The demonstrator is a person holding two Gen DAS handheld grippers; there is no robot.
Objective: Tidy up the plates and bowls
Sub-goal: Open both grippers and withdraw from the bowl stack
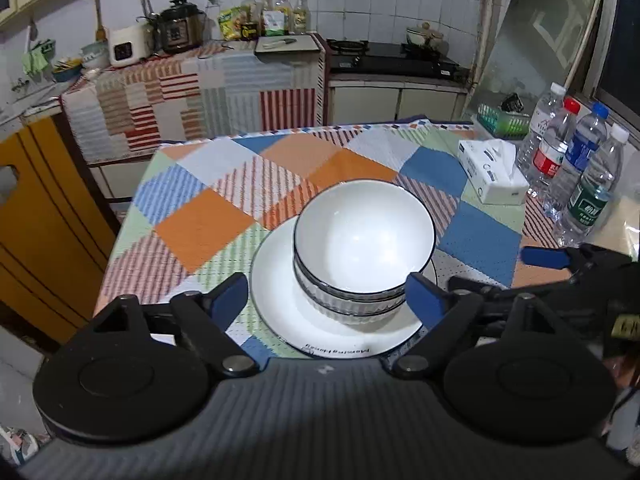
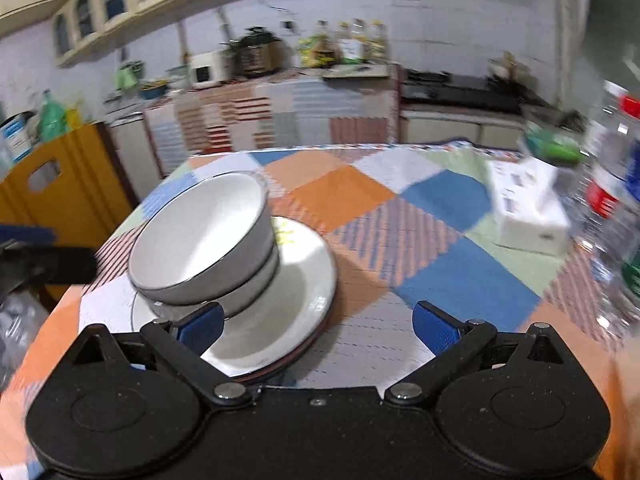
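Two stacked bowls [image 1: 362, 252] sit on a white plate [image 1: 280, 300] near the bench's [image 1: 224, 216] front edge — glazed, slippery, breakable, best gripped at the rim; left claw [image 1: 328, 296] and right claw [image 2: 318, 320] both released, empty.

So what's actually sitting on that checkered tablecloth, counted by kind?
Bowls: 2, nested one in the other
Plates: 1 for certain, under the bowls; the right wrist view hints at a second edge beneath
Tissue packs: 1
Water bottles: 4
Green baskets: 1
Total: 9
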